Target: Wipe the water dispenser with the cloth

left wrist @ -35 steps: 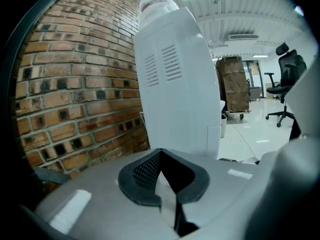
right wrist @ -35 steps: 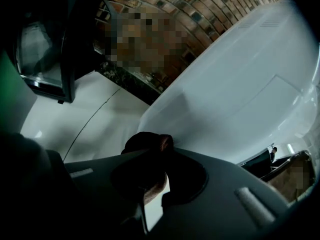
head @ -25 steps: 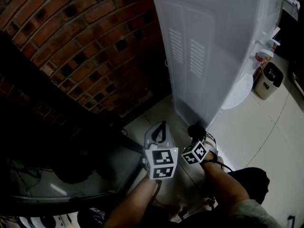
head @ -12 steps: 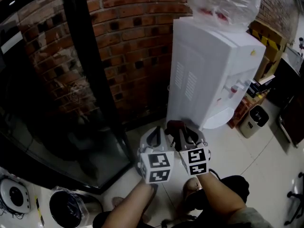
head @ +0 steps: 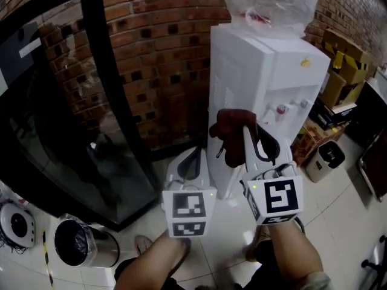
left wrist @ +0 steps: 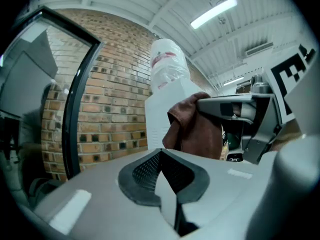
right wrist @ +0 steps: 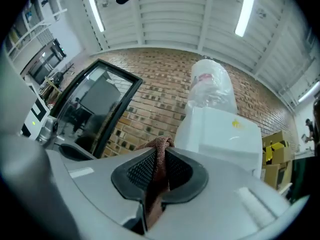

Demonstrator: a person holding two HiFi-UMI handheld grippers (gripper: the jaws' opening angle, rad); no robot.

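Right hand-held gripper (right wrist: pixel 159 156) pinches the cloth (right wrist: pixel 155 196).

I count one water dispenser (head: pixel 266 71), one cloth (head: pixel 233 135), one bottle (head: pixel 272 2), one round bin (head: pixel 100 252) plus one small bin (head: pixel 318 167), and possibly two cardboard boxes (head: pixel 341 65); they blur together.

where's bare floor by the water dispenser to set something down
Bare tile floor opens in front of the small bin, to the water dispenser's right front. A narrow strip shows between the brick wall and the dispenser's left side. Crowded: cardboard boxes and the bin hug its right side.
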